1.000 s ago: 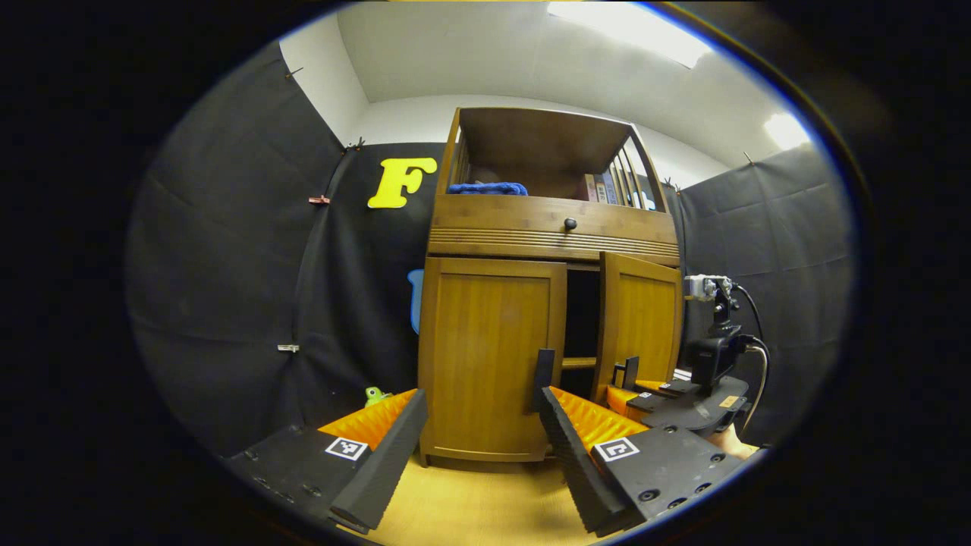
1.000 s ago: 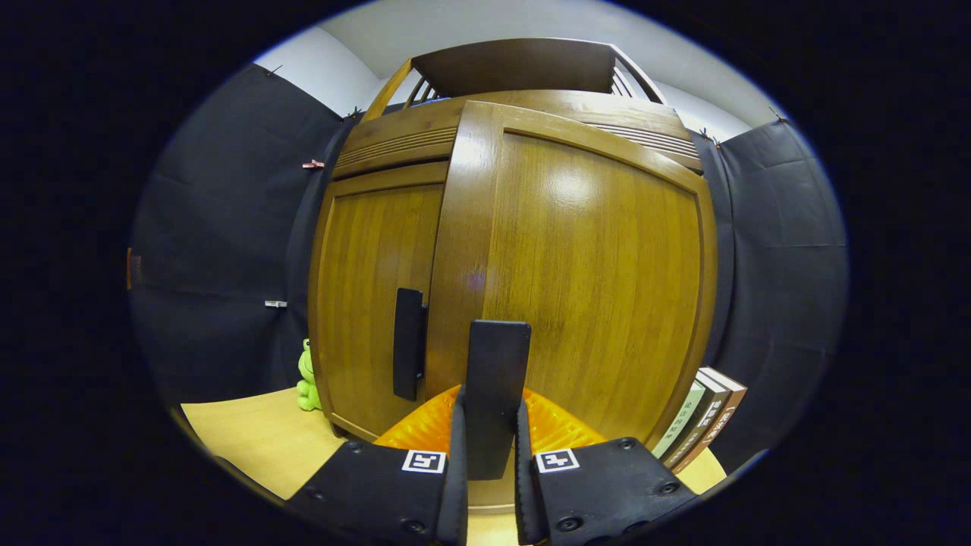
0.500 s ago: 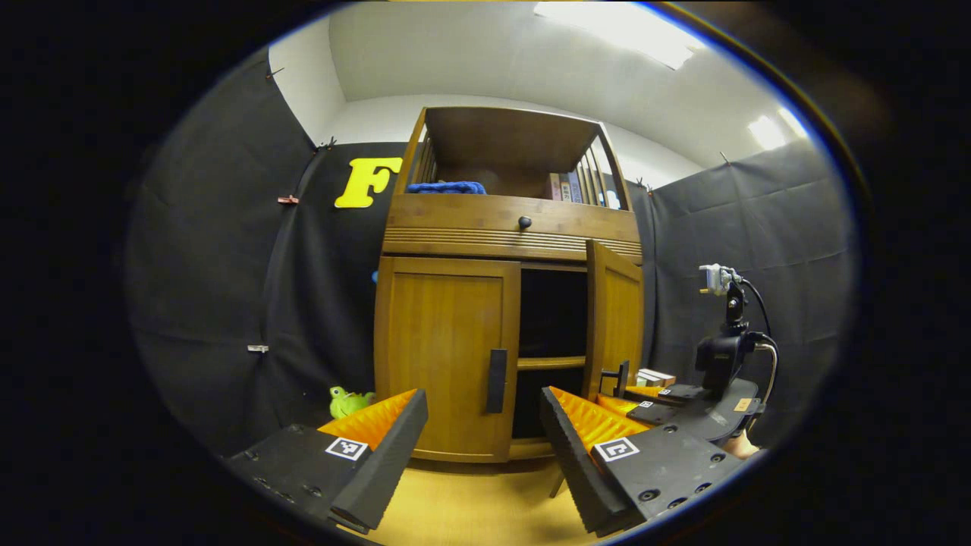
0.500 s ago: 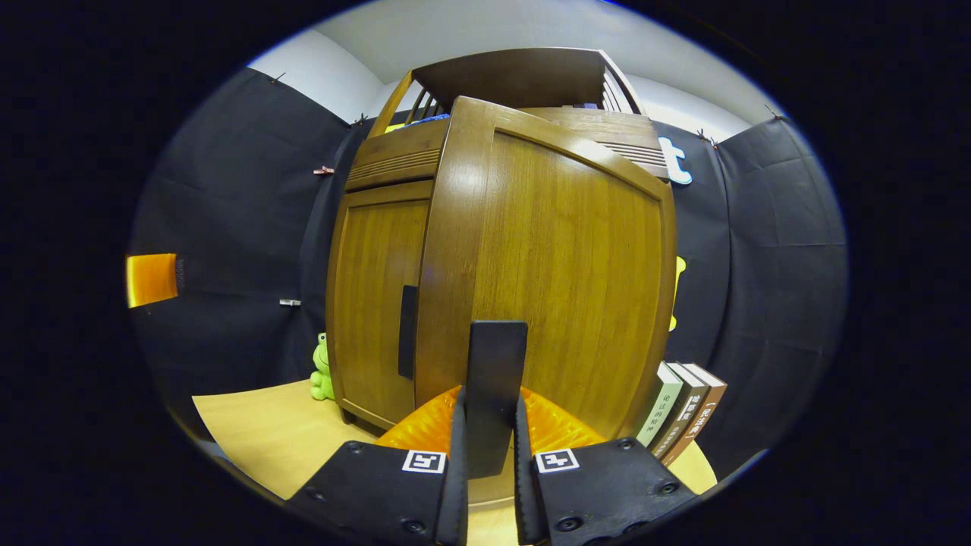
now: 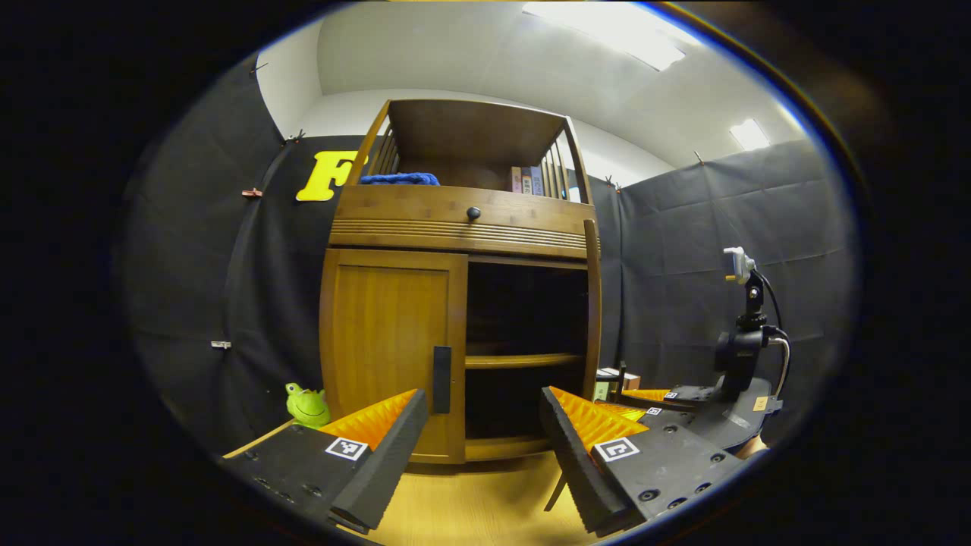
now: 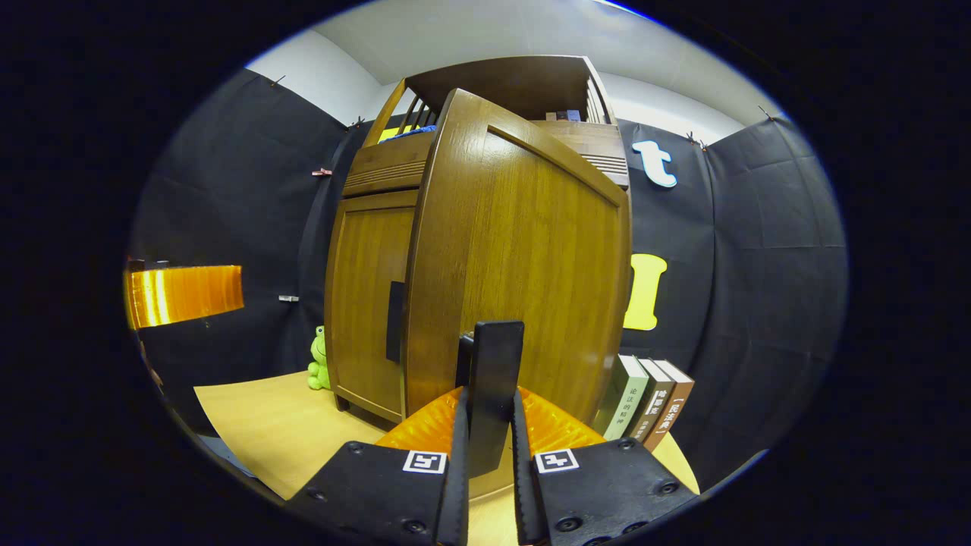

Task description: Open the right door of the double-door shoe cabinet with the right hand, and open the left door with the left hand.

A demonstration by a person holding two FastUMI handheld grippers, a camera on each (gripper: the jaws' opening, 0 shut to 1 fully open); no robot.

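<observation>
The wooden shoe cabinet [image 5: 463, 227] stands on the table. Its left door [image 5: 391, 349] is closed, with a dark vertical handle [image 5: 441, 379] at its inner edge. My left gripper [image 5: 482, 396] is open in front of that handle, short of it and holding nothing. The right door [image 6: 523, 258] is swung wide and appears edge-on in the left gripper view [image 5: 591, 318], baring dark shelves [image 5: 523, 360]. My right gripper [image 6: 489, 398] is shut on the right door's handle [image 6: 493, 356]. It also appears at the right of the left gripper view [image 5: 683, 398].
A green frog toy [image 5: 307, 406] sits on the tabletop [image 6: 265, 425] left of the cabinet. Three books [image 6: 648, 398] stand upright right of it, behind the open door. A blue cloth [image 5: 398, 180] and books lie on the top shelf. A drawer knob [image 5: 473, 214] sits above the doors.
The right door has swung from slightly ajar to wide open, drawn by the right gripper shut on its handle. The left gripper stayed open and now faces the left door's handle.
</observation>
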